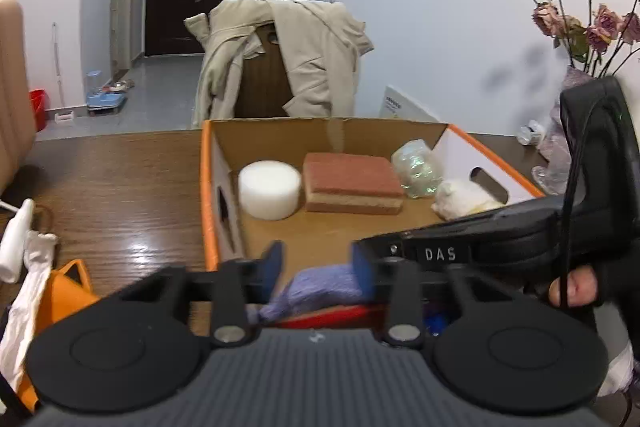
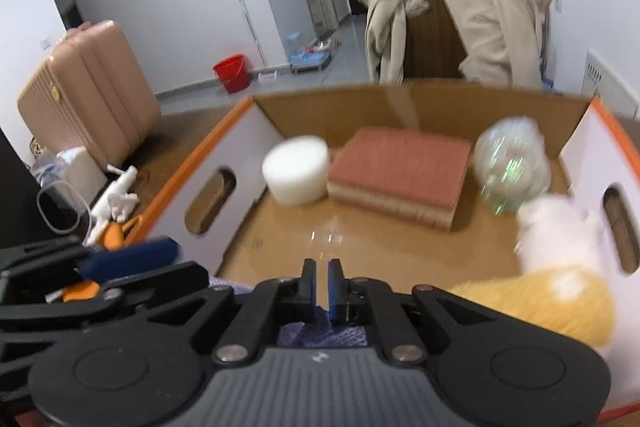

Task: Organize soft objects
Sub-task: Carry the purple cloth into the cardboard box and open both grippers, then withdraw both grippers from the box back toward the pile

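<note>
An open cardboard box (image 1: 208, 195) with orange rims holds a white foam cylinder (image 1: 269, 189), a red-brown sponge block (image 1: 352, 183), a crumpled clear plastic ball (image 1: 418, 167) and a white and yellow plush toy (image 1: 460, 201). My left gripper (image 1: 318, 267) is open at the box's near edge, with a purple cloth (image 1: 316, 291) lying between its blue pads. My right gripper (image 2: 321, 285) is nearly shut, with the purple cloth (image 2: 320, 333) just below its jaws; whether it grips the cloth I cannot tell. The plush (image 2: 560, 259) lies at its right.
The box stands on a dark wooden table (image 1: 120, 187). White cloth and an orange item (image 1: 60, 291) lie at the left. A chair draped with a beige coat (image 1: 288, 59) stands behind the box. A vase of dried roses (image 1: 580, 27) is at the right. A pink suitcase (image 2: 88, 95) stands left.
</note>
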Demonstrator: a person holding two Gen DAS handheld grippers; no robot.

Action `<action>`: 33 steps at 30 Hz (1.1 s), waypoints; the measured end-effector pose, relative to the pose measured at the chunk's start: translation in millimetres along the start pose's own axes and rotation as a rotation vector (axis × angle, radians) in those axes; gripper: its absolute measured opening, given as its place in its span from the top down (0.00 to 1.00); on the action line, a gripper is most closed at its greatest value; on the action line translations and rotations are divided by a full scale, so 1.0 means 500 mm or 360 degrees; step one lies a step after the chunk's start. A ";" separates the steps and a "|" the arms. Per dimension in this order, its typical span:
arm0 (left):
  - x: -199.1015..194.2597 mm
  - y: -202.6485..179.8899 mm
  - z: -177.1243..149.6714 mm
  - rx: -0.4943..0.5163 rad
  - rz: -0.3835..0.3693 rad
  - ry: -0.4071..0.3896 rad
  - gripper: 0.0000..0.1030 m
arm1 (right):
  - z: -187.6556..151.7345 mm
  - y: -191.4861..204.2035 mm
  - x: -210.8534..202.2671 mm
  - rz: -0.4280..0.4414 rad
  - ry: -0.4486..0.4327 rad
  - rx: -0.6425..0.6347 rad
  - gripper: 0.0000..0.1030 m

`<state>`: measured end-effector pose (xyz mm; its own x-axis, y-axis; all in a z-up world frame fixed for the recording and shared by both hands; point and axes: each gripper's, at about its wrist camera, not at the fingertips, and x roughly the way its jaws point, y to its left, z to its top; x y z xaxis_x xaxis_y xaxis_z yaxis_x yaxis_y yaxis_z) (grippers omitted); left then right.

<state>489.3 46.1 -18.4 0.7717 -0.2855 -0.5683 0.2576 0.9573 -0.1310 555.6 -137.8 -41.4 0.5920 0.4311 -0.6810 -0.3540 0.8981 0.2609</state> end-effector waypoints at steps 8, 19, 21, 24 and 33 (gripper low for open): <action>-0.108 -0.009 0.035 -0.0008 0.0056 -0.0107 0.33 | 0.018 0.021 -0.095 -0.0067 -0.0191 -0.0102 0.59; -0.338 -0.079 0.025 0.0009 0.0123 -0.0256 0.21 | -0.032 0.062 -0.394 -0.0201 -0.0411 -0.0244 0.46; -0.381 -0.104 -0.015 0.0032 0.0161 -0.0286 0.18 | -0.070 0.069 -0.455 -0.0250 -0.0482 -0.0282 0.41; -0.439 -0.143 -0.084 0.0077 0.0209 -0.0348 0.14 | -0.152 0.081 -0.534 -0.0341 -0.0589 -0.0323 0.33; -0.552 -0.251 -0.308 0.0143 0.0215 -0.0392 0.03 | -0.467 0.132 -0.645 -0.0521 -0.0733 -0.0350 0.16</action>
<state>154.4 12.0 29.6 0.9176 -0.1688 -0.3598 0.1851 0.9827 0.0110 172.3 -237.7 35.4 0.9305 0.1725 -0.3232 -0.2127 0.9726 -0.0935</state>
